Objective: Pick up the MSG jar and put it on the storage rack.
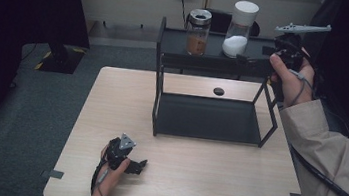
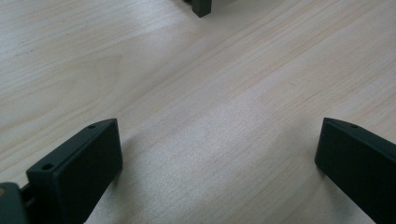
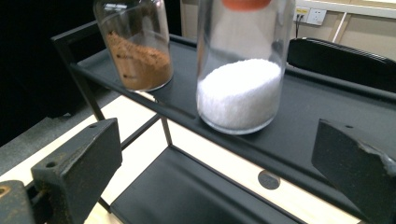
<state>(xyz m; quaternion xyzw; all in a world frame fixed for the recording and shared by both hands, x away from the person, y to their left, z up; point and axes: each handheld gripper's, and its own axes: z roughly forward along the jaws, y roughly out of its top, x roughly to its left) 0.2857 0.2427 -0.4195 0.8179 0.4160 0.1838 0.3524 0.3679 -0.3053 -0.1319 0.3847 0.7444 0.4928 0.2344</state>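
Note:
A black two-tier metal rack point(image 1: 174, 45) stands at the back of the wooden table point(image 1: 110, 110). On its top shelf point(image 3: 322, 107) are a brown-powder jar point(image 1: 197, 33) point(image 3: 140, 60) and, to its right, a white-lidded jar of white granules point(image 1: 238, 33) point(image 3: 240, 88). My right gripper point(image 1: 253, 58) point(image 3: 217, 158) is held at the top shelf's right end, open, jaws facing the white jar and apart from it. My left gripper point(image 1: 138, 165) point(image 2: 219, 154) rests low over the table's front left, open, with only bare wood between its jaws.
The rack's lower tray point(image 1: 208, 117) point(image 3: 187, 191) holds nothing. A small black disc point(image 1: 218, 91) point(image 3: 269, 179) sits in the tabletop behind it. One rack foot point(image 2: 201, 7) shows ahead of the left gripper. A black chair point(image 3: 345, 56) stands behind the rack.

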